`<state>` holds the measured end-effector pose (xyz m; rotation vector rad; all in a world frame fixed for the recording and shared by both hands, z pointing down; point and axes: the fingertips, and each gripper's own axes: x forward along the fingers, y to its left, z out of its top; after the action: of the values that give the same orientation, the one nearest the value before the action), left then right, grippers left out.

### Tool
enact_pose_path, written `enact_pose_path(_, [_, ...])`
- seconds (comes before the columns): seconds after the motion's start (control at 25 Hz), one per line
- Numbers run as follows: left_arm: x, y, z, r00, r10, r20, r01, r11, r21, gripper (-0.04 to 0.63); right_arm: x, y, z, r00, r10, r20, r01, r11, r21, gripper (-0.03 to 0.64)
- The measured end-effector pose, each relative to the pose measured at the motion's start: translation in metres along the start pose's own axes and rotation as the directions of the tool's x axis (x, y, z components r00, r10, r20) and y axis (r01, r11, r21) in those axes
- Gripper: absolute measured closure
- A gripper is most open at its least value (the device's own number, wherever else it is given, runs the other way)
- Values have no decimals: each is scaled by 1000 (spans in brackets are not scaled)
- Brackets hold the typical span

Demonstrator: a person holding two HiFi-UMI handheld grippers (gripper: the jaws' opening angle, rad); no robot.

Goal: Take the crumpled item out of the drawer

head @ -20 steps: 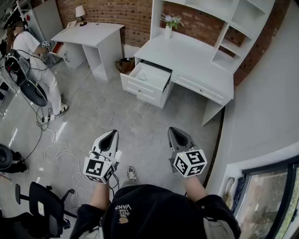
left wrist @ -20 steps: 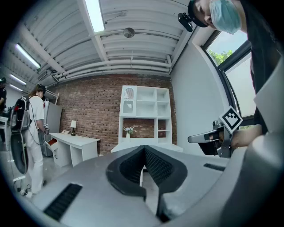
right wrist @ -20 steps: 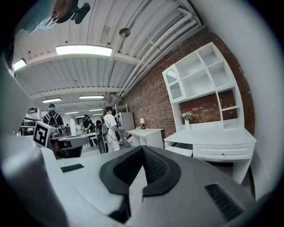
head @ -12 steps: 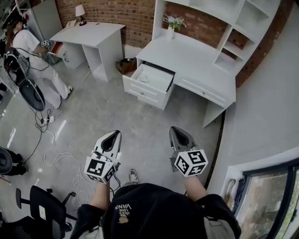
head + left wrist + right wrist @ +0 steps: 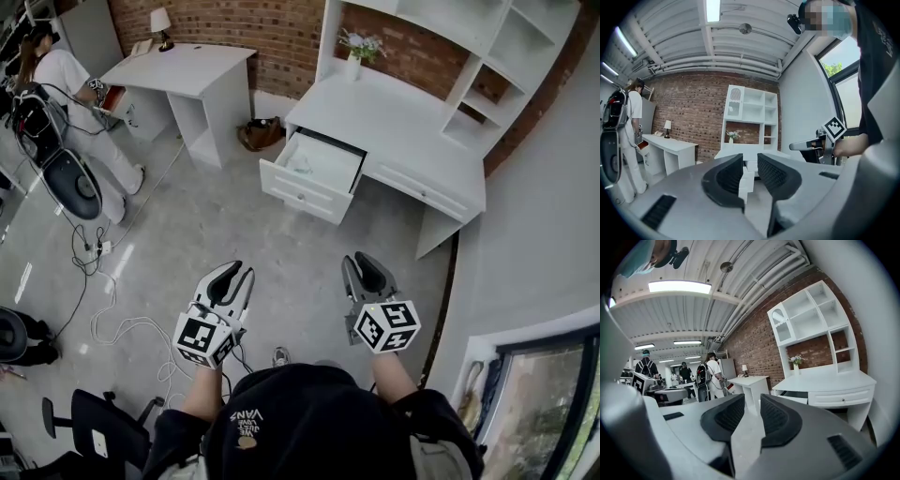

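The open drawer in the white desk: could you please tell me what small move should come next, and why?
Probably step toward the desk, bringing the left tongs and right tongs nearer the drawer. Both are open and empty over the floor, well short of it, while the crumpled item lies inside.

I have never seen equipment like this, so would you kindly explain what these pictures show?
There is no robot here. A person holds a grey two-jaw tool in each hand: the left tool and the right tool. The head view comes from a camera on the person's head, looking steeply down. The other two views come from cameras riding on each tool, looking along its jaws. Both tools are empty, with their jaws slightly apart. Ahead stands a white desk with shelves. Its open white drawer holds a pale crumpled item. Another person in white stands at the far left.
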<state>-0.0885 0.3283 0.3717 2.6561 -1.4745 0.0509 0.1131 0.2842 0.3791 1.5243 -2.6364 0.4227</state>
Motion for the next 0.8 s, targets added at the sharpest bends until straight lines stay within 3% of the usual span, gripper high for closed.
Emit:
enact_pose_path(0.4, [30, 57, -5, 1000, -21, -4, 21, 999, -37, 485, 56, -5, 3, 999, -41, -24, 41, 999, -2, 517])
enact_pose_path(0.8, [111, 118, -3, 998, 55, -30, -57, 997, -46, 465, 159, -58, 25, 999, 10, -53, -10, 1000, -10, 503])
